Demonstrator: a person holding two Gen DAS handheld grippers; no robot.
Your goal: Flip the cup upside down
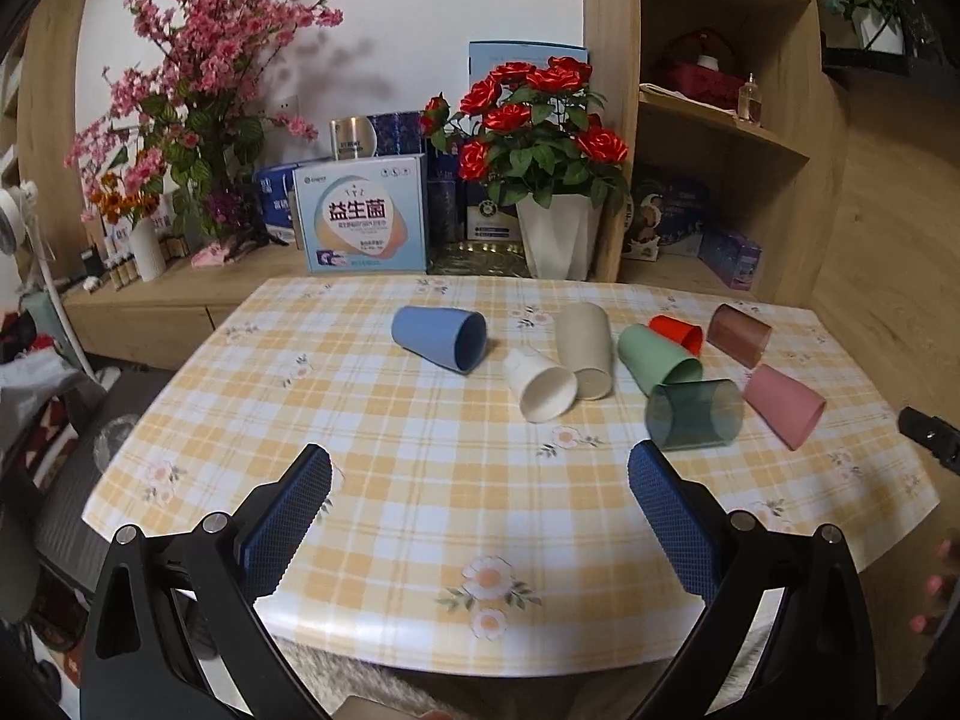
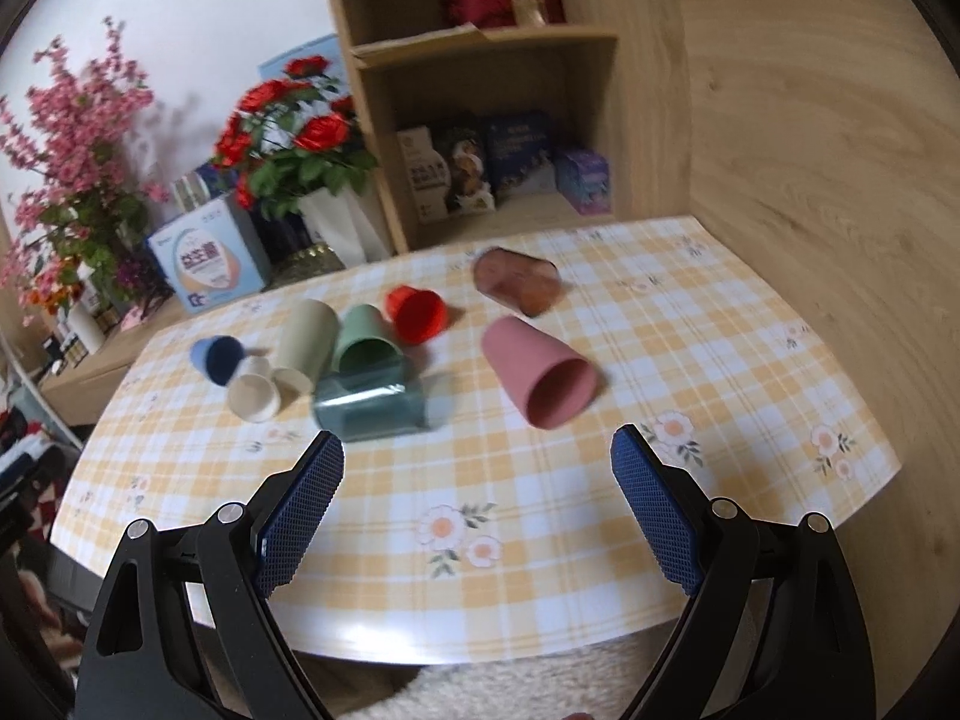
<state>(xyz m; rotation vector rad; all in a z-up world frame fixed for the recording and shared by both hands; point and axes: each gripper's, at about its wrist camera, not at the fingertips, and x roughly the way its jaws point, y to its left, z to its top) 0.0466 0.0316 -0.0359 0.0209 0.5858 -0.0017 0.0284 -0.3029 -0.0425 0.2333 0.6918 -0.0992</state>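
Several cups lie on their sides on the checked tablecloth (image 1: 420,480): a blue cup (image 1: 438,337), a white cup (image 1: 538,387), a beige cup (image 1: 585,348), a green cup (image 1: 657,358), a small red cup (image 1: 677,331), a clear teal cup (image 1: 694,414), a brown translucent cup (image 1: 738,336) and a pink cup (image 1: 783,405). My left gripper (image 1: 480,480) is open and empty, above the near table, short of the cups. My right gripper (image 2: 477,468) is open and empty, just short of the pink cup (image 2: 537,378) and the teal cup (image 2: 372,405).
Behind the table stand a white pot of red roses (image 1: 555,228), a light blue box (image 1: 363,216) and pink blossom branches (image 1: 198,90). A wooden shelf unit (image 1: 720,120) rises at the back right. The table's near edge (image 1: 480,660) is close below the grippers.
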